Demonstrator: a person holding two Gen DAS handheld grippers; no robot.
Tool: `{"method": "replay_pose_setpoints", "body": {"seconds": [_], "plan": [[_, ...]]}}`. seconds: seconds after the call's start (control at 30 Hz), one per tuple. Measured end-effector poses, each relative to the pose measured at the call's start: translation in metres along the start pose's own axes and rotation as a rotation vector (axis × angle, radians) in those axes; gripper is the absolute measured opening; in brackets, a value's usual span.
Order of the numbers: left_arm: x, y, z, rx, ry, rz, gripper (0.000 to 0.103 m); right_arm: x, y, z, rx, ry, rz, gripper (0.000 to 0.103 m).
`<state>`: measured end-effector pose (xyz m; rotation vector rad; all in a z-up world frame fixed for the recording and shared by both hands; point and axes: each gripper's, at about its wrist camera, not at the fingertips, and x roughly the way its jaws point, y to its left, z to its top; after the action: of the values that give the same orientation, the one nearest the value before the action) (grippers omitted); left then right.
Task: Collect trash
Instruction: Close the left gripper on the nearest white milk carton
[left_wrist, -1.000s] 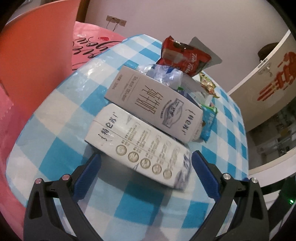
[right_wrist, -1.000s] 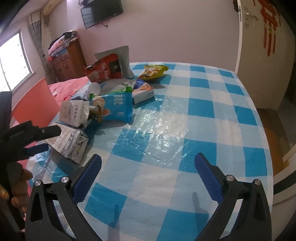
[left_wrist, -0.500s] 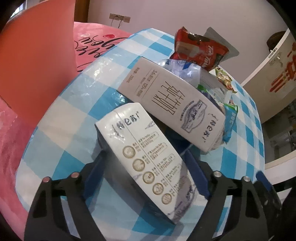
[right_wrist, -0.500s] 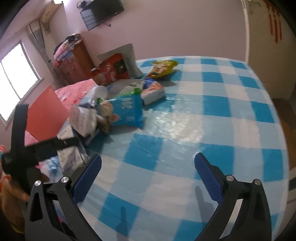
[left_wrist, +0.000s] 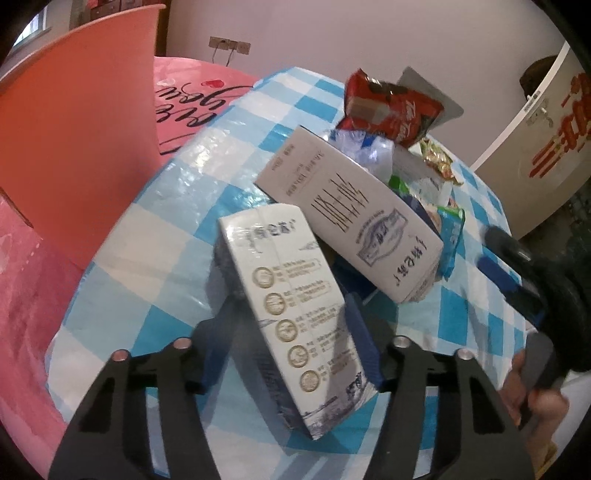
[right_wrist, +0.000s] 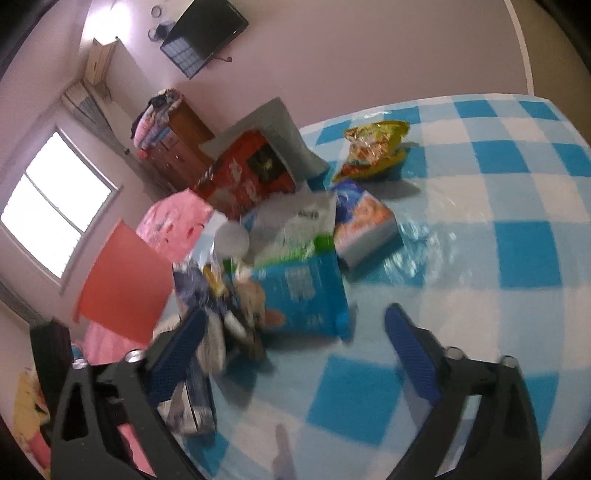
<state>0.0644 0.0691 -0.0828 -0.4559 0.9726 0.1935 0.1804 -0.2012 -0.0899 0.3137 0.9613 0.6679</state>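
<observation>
Holding the white milk carton between closed pads, your left gripper has it tilted above the checked tablecloth, just in front of the second carton. Judge it light and probably empty: stiff at the edges, crushable on the broad faces, slightly slick; grip low across the narrow sides. Your right gripper stands wide, empty, near the blue packet.
</observation>
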Motion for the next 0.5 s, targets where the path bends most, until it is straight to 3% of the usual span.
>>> {"method": "replay_pose_setpoints", "body": {"seconds": [0.23, 0.4, 0.5], "plan": [[0.001, 0.0, 0.003, 0.037, -0.004, -0.003, 0.056, 0.019, -0.005, 0.004, 0.035, 0.078, 0.045, 0.059], [0.002, -0.002, 0.005, 0.066, -0.002, 0.005, 0.058, 0.004, 0.015, -0.023, -0.015, 0.135, 0.069, 0.059], [0.003, -0.003, 0.005, 0.077, 0.006, 0.014, 0.066, -0.004, 0.029, -0.044, -0.059, 0.177, 0.058, 0.059]]}}
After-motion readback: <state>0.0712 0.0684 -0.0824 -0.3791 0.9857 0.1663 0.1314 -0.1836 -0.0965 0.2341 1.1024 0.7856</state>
